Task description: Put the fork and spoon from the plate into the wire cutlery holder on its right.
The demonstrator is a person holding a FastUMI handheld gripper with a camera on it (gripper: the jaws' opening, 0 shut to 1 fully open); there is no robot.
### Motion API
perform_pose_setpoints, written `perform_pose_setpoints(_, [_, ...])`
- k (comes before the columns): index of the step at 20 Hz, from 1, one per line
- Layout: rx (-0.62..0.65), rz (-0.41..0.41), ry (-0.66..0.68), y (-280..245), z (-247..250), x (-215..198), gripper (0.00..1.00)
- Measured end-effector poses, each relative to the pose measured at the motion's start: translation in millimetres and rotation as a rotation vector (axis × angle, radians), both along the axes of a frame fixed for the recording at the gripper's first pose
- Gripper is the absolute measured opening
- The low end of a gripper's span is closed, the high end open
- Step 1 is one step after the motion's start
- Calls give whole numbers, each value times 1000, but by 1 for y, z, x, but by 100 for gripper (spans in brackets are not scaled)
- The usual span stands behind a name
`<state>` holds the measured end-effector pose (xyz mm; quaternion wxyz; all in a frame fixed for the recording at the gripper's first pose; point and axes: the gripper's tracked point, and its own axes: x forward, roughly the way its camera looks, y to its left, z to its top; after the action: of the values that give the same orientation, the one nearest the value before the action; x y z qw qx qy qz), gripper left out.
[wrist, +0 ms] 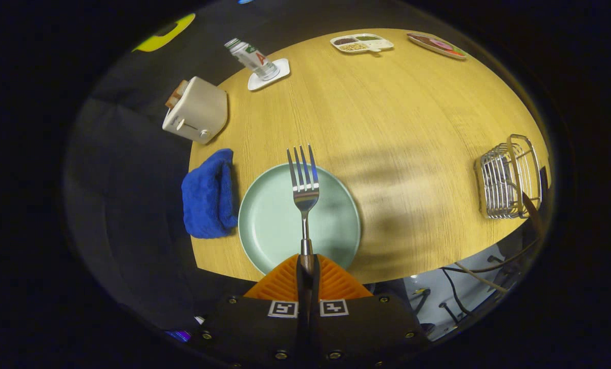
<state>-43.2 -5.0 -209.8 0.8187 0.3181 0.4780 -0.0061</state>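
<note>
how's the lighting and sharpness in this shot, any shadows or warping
Gripper view: warm light on the table, a soft shadow right of the plate; the fork, clamped in the tongs, stays sharp; fisheye warping curves the table edge and the wire cutlery holder.

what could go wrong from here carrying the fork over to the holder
1. The gripper is shut on the fork only at the very end of its handle, so the long free end could swing or slip out on the way.
2. The wire cutlery holder stands close to the table edge; a bump from the tines might push it off.
3. Its wire gaps could catch the tines if the fork goes in tilted.
</note>
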Motion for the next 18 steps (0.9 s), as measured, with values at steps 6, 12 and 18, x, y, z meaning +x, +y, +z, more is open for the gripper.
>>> perform_pose_setpoints(6, [36,-159,-24,-60,19,-23,1])
perform_pose_setpoints(12, [35,-298,-48,-131,36,-51,1])
perform_pose_setpoints(18, [35,-382,-41,-185,42,-84,2])
